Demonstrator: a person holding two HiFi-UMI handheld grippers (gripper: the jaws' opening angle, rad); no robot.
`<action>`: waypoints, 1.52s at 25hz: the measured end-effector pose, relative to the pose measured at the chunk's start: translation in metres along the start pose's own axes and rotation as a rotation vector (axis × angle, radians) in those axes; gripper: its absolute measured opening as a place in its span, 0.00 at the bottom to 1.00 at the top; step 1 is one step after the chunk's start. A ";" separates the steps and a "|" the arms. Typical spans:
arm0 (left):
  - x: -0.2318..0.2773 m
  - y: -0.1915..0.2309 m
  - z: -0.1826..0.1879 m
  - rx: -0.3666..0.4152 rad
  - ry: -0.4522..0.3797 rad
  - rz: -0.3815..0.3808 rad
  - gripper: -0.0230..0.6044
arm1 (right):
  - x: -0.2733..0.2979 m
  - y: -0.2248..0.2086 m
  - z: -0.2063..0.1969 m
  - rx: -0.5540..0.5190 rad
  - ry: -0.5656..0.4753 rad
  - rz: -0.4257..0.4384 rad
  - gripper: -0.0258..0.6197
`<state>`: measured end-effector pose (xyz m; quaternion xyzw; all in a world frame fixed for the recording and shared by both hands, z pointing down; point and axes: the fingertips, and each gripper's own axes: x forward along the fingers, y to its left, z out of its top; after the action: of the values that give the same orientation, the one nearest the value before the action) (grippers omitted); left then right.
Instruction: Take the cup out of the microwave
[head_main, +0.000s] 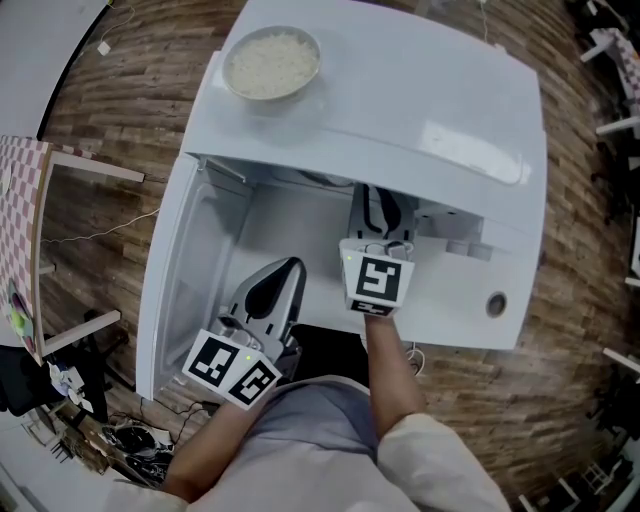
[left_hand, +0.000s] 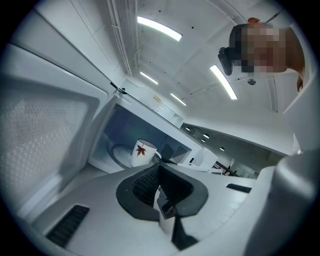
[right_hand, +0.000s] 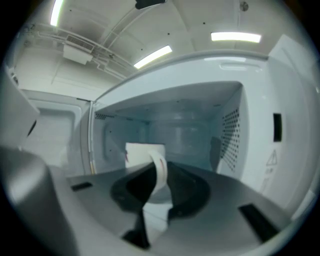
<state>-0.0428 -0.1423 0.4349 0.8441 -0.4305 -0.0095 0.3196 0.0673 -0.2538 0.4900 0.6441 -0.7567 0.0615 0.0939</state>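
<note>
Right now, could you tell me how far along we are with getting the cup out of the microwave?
Done: the door is open. In hand: the right gripper is inside the microwave and looks shut on the cup by its handle. Left: the cup is not yet out of the cavity; it has to be drawn clear.

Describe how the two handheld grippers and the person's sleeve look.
The left gripper and right gripper have grey shells with black jaw linings. Each carries a white cube with black square markers. The person wears a cream sleeve.
</note>
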 end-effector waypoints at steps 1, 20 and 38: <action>0.000 0.000 0.000 0.001 -0.001 0.000 0.05 | -0.001 -0.001 0.001 0.002 -0.004 -0.002 0.16; -0.001 -0.002 -0.003 0.007 -0.002 0.002 0.05 | -0.013 -0.012 0.006 0.044 -0.061 -0.032 0.15; -0.003 -0.002 -0.005 0.005 -0.002 0.007 0.05 | -0.026 -0.014 0.011 0.076 -0.095 0.003 0.15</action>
<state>-0.0422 -0.1367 0.4367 0.8434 -0.4337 -0.0081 0.3171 0.0849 -0.2331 0.4733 0.6481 -0.7584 0.0596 0.0332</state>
